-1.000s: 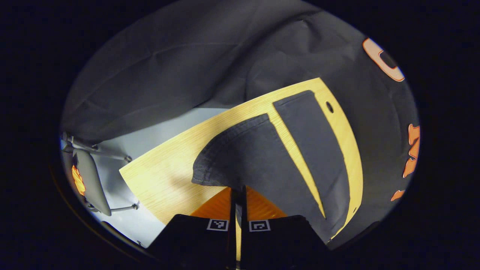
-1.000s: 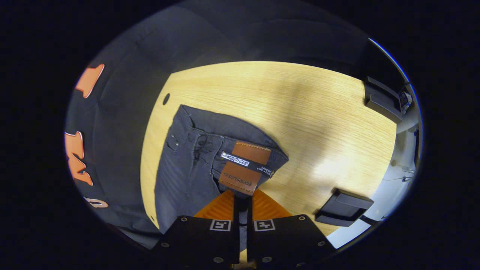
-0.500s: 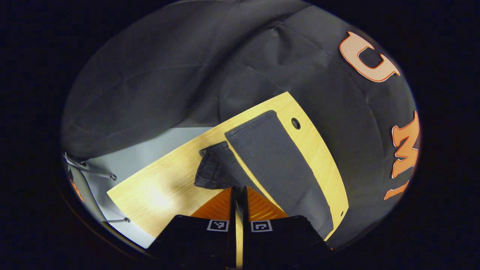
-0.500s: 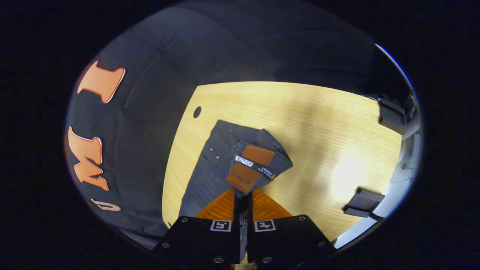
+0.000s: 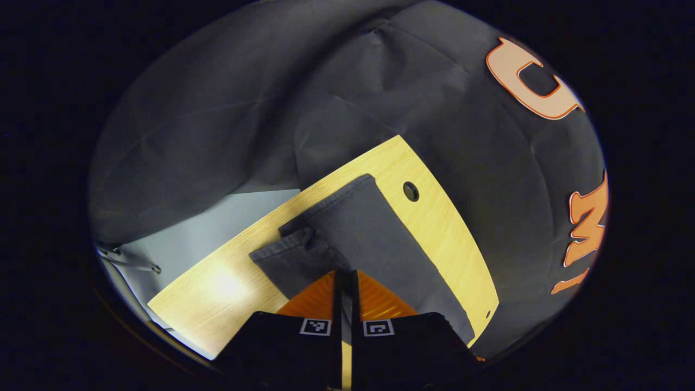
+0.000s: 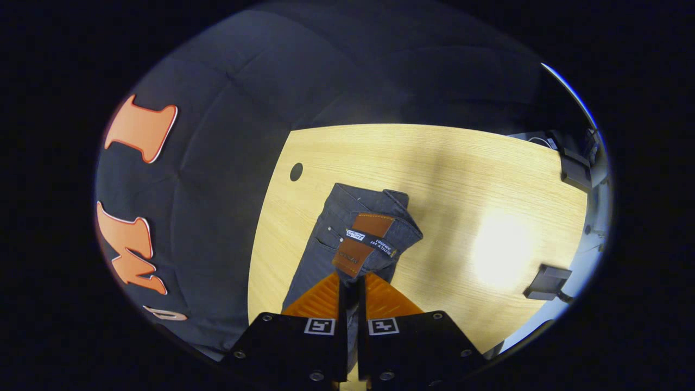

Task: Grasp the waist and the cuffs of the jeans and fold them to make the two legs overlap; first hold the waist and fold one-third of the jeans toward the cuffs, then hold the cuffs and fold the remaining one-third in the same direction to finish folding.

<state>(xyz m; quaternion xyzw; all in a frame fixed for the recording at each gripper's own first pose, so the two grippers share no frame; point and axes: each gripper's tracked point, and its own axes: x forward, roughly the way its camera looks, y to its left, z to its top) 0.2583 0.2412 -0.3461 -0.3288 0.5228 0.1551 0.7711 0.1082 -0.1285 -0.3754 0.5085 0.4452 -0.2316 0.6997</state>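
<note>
Both grippers, left [image 5: 344,277] clenched on the cuff [image 5: 288,260] and right [image 6: 351,285] on the waist [image 6: 374,239], have swung the near leg over the far one, so the jeans [image 5: 374,233] look nearly halved lengthwise.

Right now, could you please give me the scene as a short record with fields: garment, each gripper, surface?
garment: dark jeans, lying on the table, one leg brought over the other
left gripper: shut on the cuff of the raised leg
right gripper: shut on the waist, beside the brown leather patch
surface: wooden table with a round hole near the jeans
</note>
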